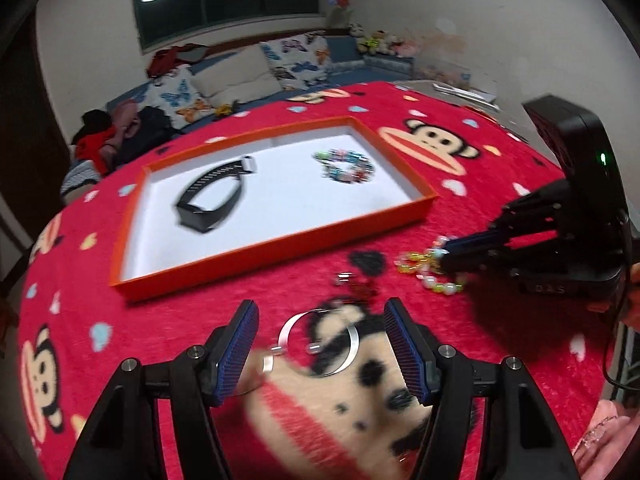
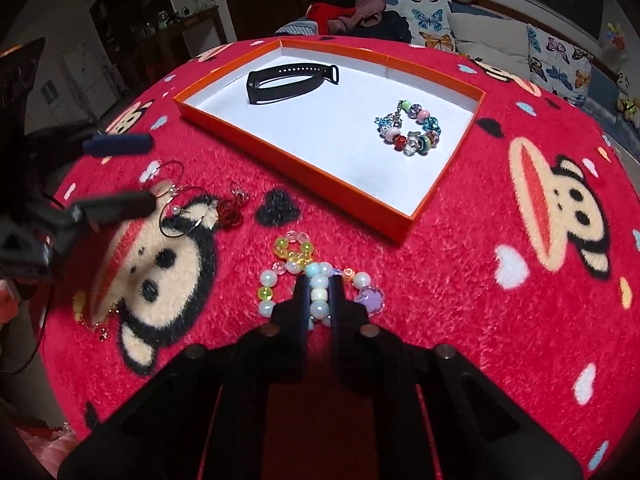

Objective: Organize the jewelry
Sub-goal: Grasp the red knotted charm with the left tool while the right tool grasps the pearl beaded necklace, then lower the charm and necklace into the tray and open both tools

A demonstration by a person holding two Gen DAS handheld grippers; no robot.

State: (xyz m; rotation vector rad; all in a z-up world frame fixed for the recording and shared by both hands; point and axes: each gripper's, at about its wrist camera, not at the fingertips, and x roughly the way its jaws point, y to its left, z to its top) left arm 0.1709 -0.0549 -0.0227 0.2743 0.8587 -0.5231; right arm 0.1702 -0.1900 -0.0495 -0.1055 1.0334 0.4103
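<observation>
My right gripper [image 2: 319, 288] is shut on a pastel bead bracelet [image 2: 320, 276] that lies on the red blanket; the white beads sit pinched between its fingers. From the left wrist view that gripper [image 1: 444, 258] reaches in from the right onto the same bracelet [image 1: 424, 268]. My left gripper [image 1: 320, 312] is open just above the blanket, with thin silver hoop earrings [image 1: 320, 340] lying between its blue pads, not touched. In the right wrist view the left gripper [image 2: 136, 174] straddles the hoops [image 2: 180, 208]. An orange tray [image 1: 248, 256] holds a black wristband [image 1: 212, 200] and a colourful bead bracelet [image 1: 346, 166].
A small red charm [image 2: 230, 212] lies beside the hoops, between them and the tray rim [image 2: 304, 180]. A thin gold chain [image 2: 100, 330] lies near the blanket's left edge. A sofa with butterfly cushions [image 1: 296, 60] stands behind the table.
</observation>
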